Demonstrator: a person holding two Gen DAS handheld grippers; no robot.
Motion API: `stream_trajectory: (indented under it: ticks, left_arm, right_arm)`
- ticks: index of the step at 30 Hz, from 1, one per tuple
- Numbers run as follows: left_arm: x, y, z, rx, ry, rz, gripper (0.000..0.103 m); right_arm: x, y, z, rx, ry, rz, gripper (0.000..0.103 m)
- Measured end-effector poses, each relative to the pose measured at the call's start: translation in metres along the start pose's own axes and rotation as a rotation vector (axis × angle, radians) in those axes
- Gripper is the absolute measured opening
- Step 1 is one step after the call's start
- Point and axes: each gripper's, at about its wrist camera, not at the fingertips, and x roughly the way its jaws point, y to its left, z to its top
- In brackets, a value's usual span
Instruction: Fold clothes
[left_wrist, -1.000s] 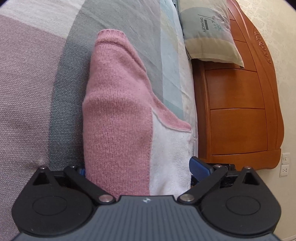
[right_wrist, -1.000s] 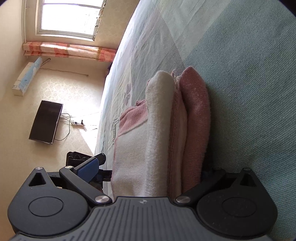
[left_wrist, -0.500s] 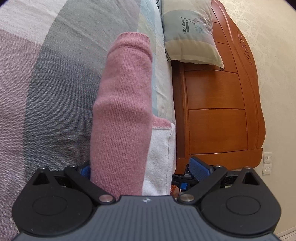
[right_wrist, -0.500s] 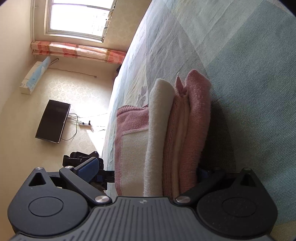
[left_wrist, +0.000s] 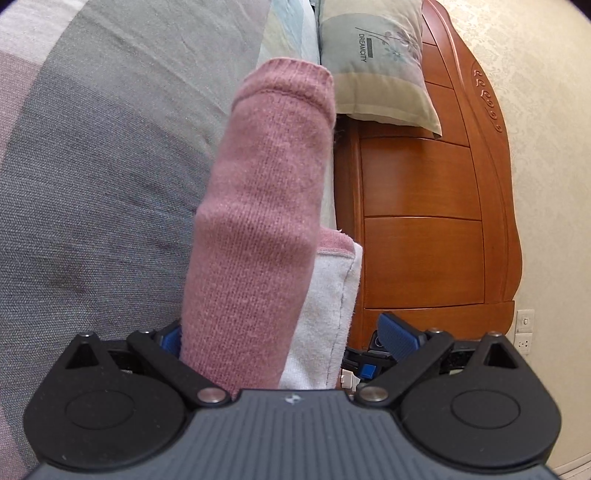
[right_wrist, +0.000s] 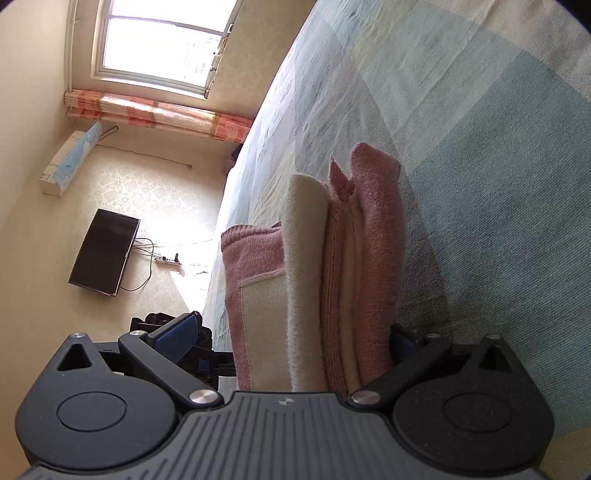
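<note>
My right gripper (right_wrist: 291, 334), jaws spread, straddles the folded pink-and-cream sweater (right_wrist: 343, 280) on the bedspread (right_wrist: 480, 184); dark screen (right_wrist: 105, 256) far left

A bed covered in a patchwork bedspread of grey, mauve and pale blue-green panels (left_wrist: 110, 155) filled much of both views. At its head stood a glossy orange-brown wooden headboard with carved scrollwork (left_wrist: 436, 221), and a grey-and-beige pillow printed with flowers and lettering (left_wrist: 376, 62) leaned against it. The wall behind was cream damask-patterned wallpaper (left_wrist: 546, 147), with white wall sockets (left_wrist: 524, 332) low down. Across the room, a bright window (right_wrist: 159, 40) let daylight in beside an orange-and-pink checked curtain (right_wrist: 155, 114). A white air conditioner (right_wrist: 70, 162) and a black flat television screen (right_wrist: 103, 251) hung on that wall, with a white power strip and trailing cables (right_wrist: 166, 258) nearby.
</note>
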Motion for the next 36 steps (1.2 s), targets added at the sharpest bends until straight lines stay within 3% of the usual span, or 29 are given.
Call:
stream_trajectory:
  ticks: [8,11,17,23,36]
  left_arm:
    - [0.011,0.025,-0.009,0.016,0.039,0.105,0.099]
    - [0.007,0.033,-0.011,0.020,0.046,0.115,0.098]
    - [0.013,0.036,-0.012,0.025,0.065,0.133,0.099]
    - [0.000,0.032,-0.017,0.002,0.063,0.050,0.099]
    - [-0.001,0.017,-0.023,0.041,0.077,0.020,0.099]
  right_arm:
    - [-0.015,-0.037,-0.004,0.052,-0.003,-0.045,0.103]
    - [-0.016,-0.055,-0.010,0.090,0.000,-0.041,0.103]
    - [-0.004,-0.057,-0.014,0.073,0.027,-0.046,0.103]
    - [-0.007,-0.042,-0.016,0.060,0.029,-0.022,0.103]
    - [-0.023,-0.016,-0.009,0.016,0.012,-0.038,0.103]
